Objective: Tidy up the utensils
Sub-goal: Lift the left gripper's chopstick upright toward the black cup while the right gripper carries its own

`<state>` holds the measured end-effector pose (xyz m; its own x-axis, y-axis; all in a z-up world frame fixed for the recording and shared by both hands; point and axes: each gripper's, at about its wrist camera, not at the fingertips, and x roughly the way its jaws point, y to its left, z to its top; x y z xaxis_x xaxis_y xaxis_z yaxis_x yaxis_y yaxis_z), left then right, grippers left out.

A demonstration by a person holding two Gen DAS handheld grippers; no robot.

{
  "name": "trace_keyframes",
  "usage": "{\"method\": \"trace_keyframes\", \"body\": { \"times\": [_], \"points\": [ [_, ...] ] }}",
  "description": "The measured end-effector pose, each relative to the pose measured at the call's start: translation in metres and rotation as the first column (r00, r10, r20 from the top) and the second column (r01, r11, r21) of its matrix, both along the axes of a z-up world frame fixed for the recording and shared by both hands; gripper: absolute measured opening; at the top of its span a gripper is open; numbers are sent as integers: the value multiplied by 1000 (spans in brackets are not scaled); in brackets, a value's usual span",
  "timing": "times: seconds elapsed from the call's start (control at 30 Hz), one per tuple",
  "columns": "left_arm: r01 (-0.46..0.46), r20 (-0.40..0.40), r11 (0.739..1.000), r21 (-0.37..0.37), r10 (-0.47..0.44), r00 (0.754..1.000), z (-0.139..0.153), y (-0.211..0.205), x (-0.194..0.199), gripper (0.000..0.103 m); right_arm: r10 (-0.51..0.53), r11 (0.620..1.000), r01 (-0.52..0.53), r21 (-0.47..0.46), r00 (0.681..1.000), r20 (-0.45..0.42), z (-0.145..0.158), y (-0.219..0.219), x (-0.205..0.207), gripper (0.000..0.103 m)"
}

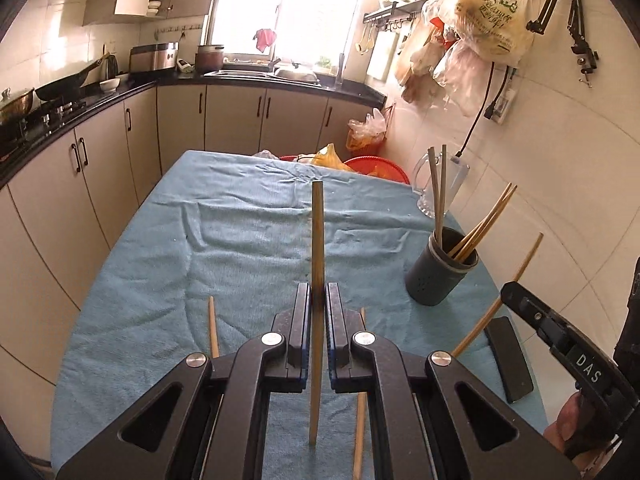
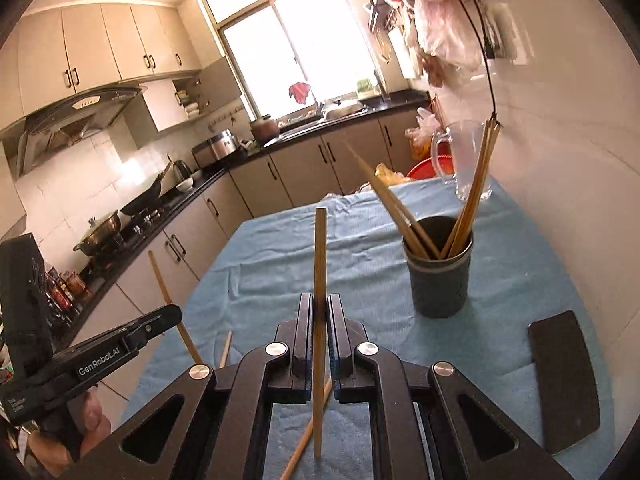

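each gripper is clamped on one chopstick, held upright between its jaws: the left gripper (image 1: 318,300) on the left chopstick (image 1: 317,240), the right gripper (image 2: 320,312) on the right chopstick (image 2: 320,264). the holder (image 2: 438,276) stands ahead and to the right of both, nearer the right gripper, its mouth facing up, so each stick must go in tip-down.

The blue cloth (image 1: 224,240) lay bare across its left and far middle. On the right, the dark holder (image 1: 440,270) with protruding chopsticks (image 1: 482,226), a clear jug (image 1: 440,184) and a flat black object (image 1: 509,358) obstructed passage near the wall (image 1: 568,160).
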<state>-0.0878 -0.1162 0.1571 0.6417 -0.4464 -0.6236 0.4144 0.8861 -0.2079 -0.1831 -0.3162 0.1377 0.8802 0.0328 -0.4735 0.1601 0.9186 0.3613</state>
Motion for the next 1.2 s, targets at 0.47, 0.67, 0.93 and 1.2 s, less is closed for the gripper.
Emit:
{"method": "trace_keyframes", "body": {
  "times": [0.47,0.67,0.93,1.2],
  "points": [
    [-6,15,1000,0,6,1000,4,1,-4,6,-34,999,33,12,999,26,9,-13,-12,7],
    [-6,13,1000,1,6,1000,4,0,-4,6,-30,999,30,14,999,24,8,-15,-11,7],
    [-7,18,1000,0,7,1000,6,0,-5,6,-30,999,29,19,999,22,8,-15,-12,7],
    [-7,31,1000,2,7,999,11,-1,-9,6,-34,999,33,26,999,33,11,-16,-16,7]
  ]
}}
